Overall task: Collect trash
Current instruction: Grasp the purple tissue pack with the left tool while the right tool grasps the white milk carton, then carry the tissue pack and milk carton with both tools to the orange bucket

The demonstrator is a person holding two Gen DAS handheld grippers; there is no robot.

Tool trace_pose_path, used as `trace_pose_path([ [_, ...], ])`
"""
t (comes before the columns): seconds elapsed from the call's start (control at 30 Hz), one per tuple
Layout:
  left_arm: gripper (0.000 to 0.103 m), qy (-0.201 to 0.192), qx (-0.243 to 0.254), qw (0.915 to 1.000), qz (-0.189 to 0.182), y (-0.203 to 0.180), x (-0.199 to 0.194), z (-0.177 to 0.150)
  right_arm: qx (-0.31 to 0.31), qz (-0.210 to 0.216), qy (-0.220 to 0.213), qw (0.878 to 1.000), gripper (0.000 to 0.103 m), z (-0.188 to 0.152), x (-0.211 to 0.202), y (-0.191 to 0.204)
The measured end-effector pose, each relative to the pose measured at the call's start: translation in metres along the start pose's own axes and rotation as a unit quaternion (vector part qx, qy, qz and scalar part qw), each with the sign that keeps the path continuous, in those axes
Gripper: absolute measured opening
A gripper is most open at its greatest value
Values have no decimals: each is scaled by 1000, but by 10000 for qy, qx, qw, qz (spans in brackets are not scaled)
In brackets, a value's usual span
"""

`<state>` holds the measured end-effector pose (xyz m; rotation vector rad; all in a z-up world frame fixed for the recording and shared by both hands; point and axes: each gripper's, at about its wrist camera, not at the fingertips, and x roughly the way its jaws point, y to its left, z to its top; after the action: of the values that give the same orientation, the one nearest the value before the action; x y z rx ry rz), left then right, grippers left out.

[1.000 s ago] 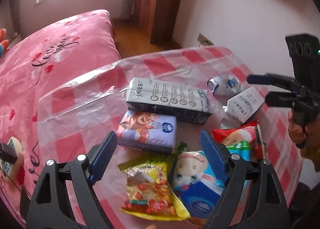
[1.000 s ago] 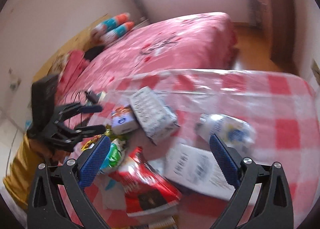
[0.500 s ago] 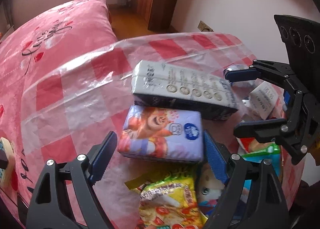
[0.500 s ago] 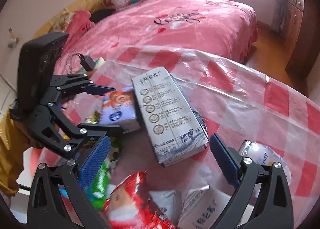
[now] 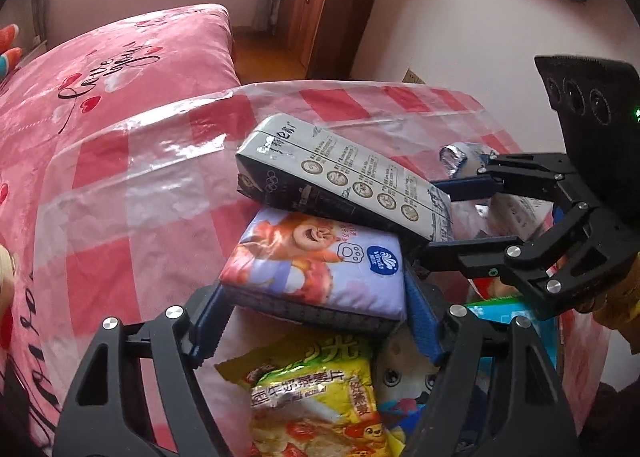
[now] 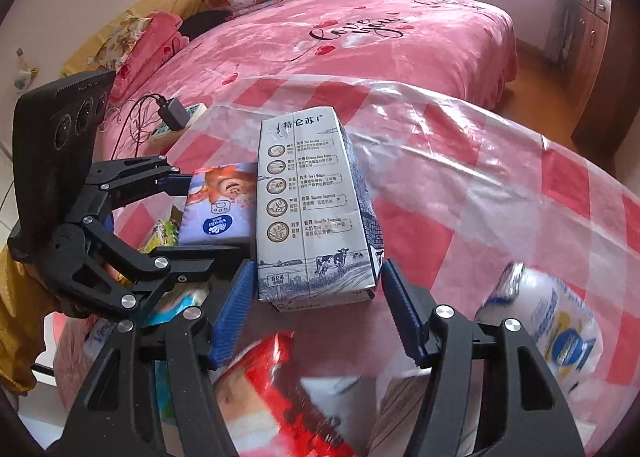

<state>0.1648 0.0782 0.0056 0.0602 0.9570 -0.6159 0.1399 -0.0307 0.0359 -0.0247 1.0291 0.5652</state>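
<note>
Nothing collected yet: left gripper (image 5: 314, 323) jaws closing round tissue pack (image 5: 316, 263), right gripper (image 6: 320, 311) jaws closing round carton (image 6: 314, 205), neither clearly clamped.

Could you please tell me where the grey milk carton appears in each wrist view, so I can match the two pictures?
Left wrist view: the milk carton lies centre right, slanting, its near end between the right gripper's fingers.
Right wrist view: the same carton stands centre, running away from the camera.
Shared landmark: the purple tissue pack beside it.
</note>
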Motion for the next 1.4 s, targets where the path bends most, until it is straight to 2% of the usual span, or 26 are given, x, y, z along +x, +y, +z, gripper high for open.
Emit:
trace_pose_path([
  [0.33, 76, -349, -19, 9994, 6, -31, -29, -41, 167, 98, -163, 9997, 64, -40, -24, 22],
  [0.53, 76, -628, -69, 9980, 52, -54, -48, -65, 167, -82, -410, 9990, 64, -68, -42, 41],
  [0.97, 76, -1181, -324, 9910, 536, -82, -93, -88, 252, -534, -1124, 9919, 63, -96, -86, 66],
  [1.4, 76, -1331, -856, 9807, 1148, -85, -139, -117, 377, -601, -1427, 9872, 63, -120, -124, 83],
])
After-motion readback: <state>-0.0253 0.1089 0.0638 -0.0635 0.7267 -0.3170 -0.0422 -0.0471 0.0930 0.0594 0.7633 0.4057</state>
